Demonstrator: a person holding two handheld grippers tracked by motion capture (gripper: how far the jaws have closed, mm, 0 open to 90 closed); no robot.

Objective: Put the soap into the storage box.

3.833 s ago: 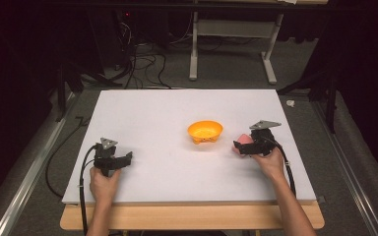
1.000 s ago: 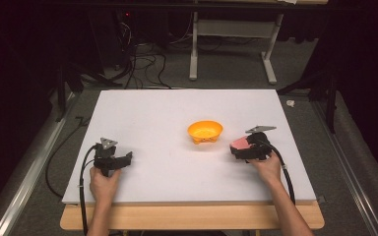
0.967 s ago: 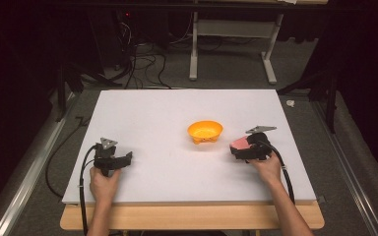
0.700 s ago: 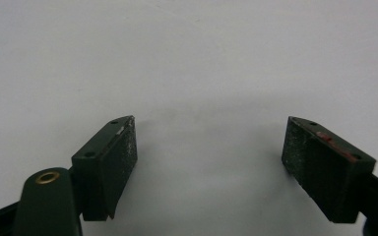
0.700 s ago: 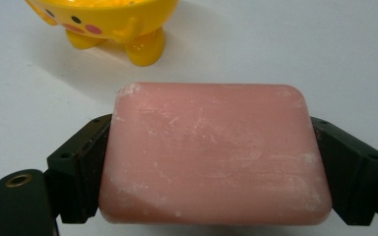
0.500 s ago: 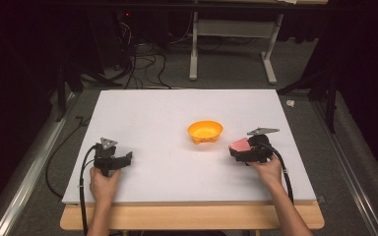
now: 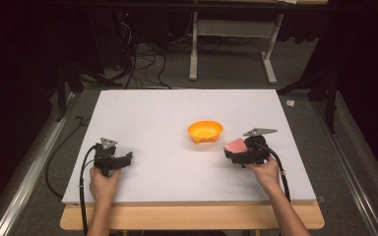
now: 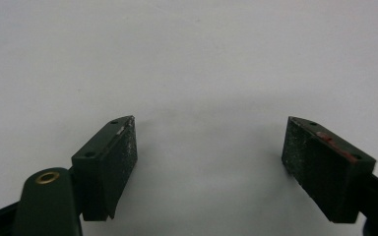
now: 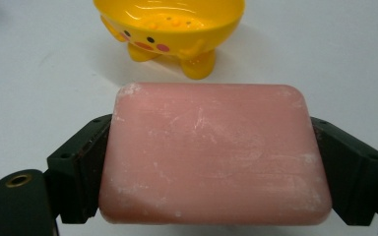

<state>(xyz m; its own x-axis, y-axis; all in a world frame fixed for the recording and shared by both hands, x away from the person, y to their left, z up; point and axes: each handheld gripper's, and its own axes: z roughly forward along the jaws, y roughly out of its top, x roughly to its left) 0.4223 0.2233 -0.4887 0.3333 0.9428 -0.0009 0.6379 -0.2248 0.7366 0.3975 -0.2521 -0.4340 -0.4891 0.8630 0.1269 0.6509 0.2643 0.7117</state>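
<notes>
- R gripper (image 7: pixel 232 153) clamps pink soap bar (image 9: pixel 214 152), just beside yellow duck bowl (image 7: pixel 204 131); nothing between them
- L gripper (image 7: pixel 128 158) jaws apart, empty, over bare white tabletop (image 7: pixel 177 105), well apart from bowl

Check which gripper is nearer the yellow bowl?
Right. The right gripper, shut on the pink soap, sits just beside the yellow bowl. The left gripper rests open, far across the table near the person's edge.

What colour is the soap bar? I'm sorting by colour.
Pink; the soap bar shows best in the right gripper view.
</notes>
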